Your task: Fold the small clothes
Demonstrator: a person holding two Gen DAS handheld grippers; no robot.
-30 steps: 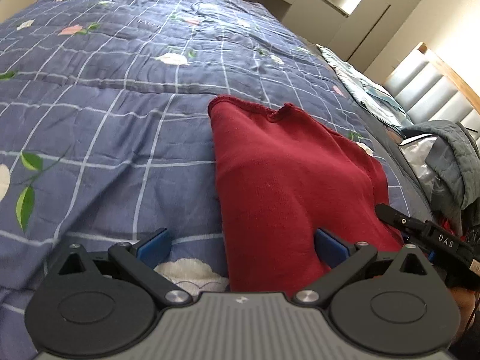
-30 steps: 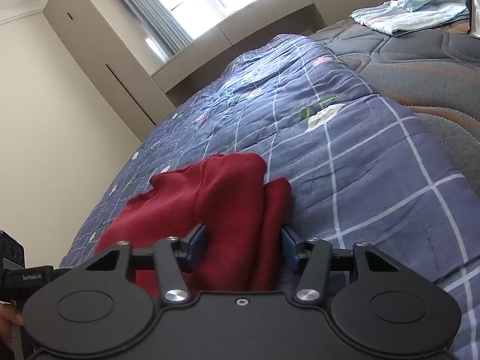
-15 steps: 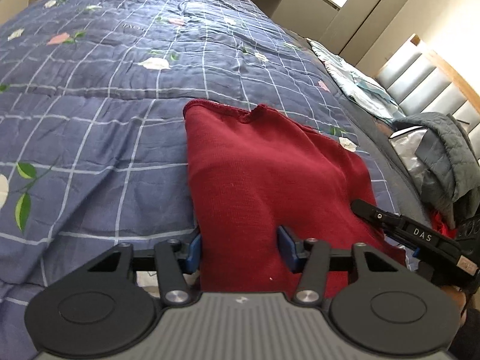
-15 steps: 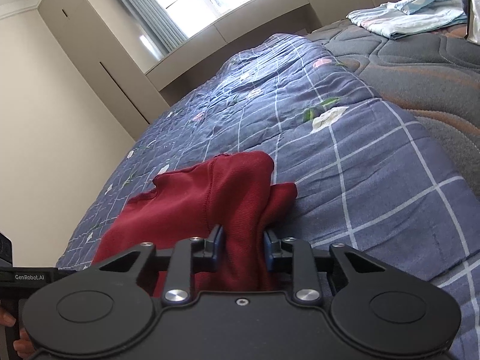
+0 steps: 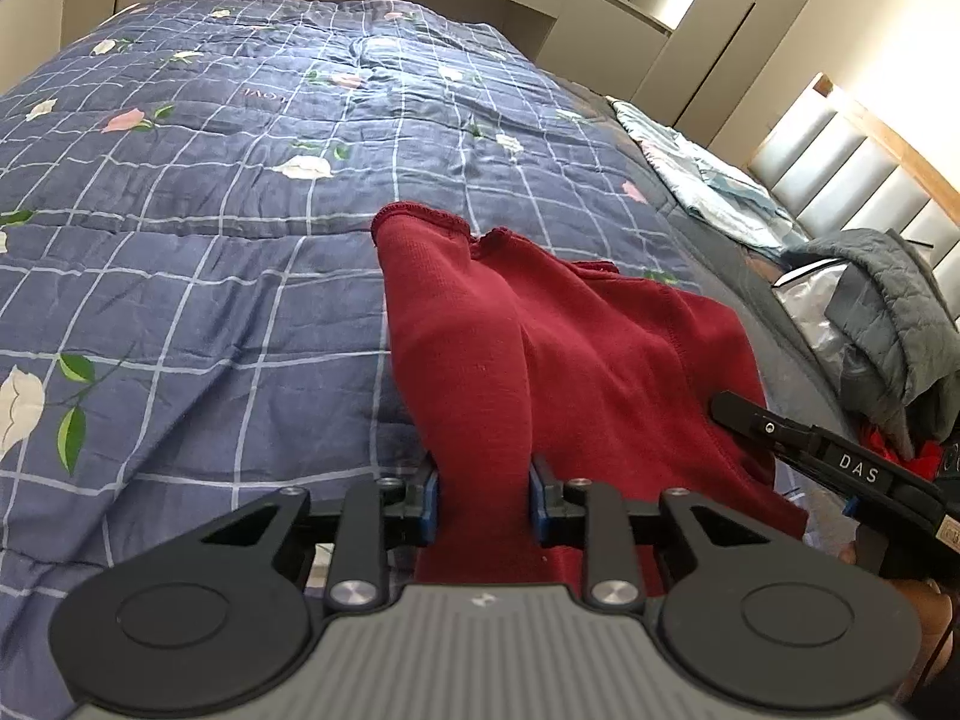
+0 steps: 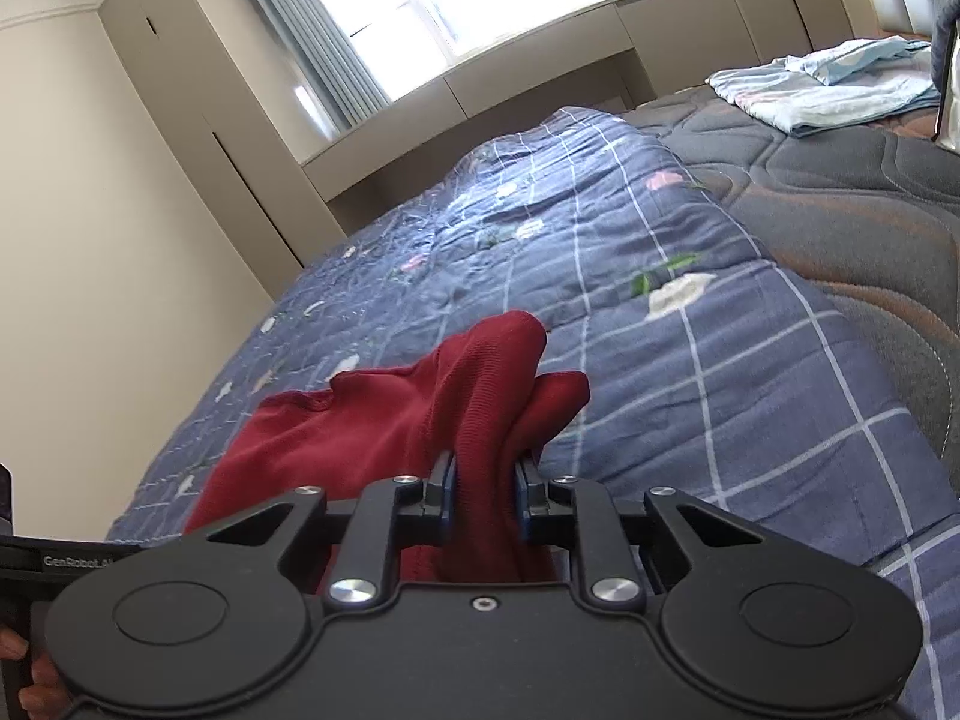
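Both claws, left [image 5: 483, 504] and right [image 6: 485, 495], just closed, pinching one red garment [image 5: 576, 354].

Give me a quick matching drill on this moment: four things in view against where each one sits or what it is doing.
Things:
1. red garment
2. left gripper
3. pale blue folded cloth
4. grey quilted jacket

Places or states:
A. flat on the dark grey mattress, far from both grippers
B. heaped at the bed's headboard end
C. pinched at its near edge by both grippers, on the blue floral quilt
D. jaws just closing, pads pressing on red cloth

Pairs: 1-C, 2-D, 3-A, 4-B
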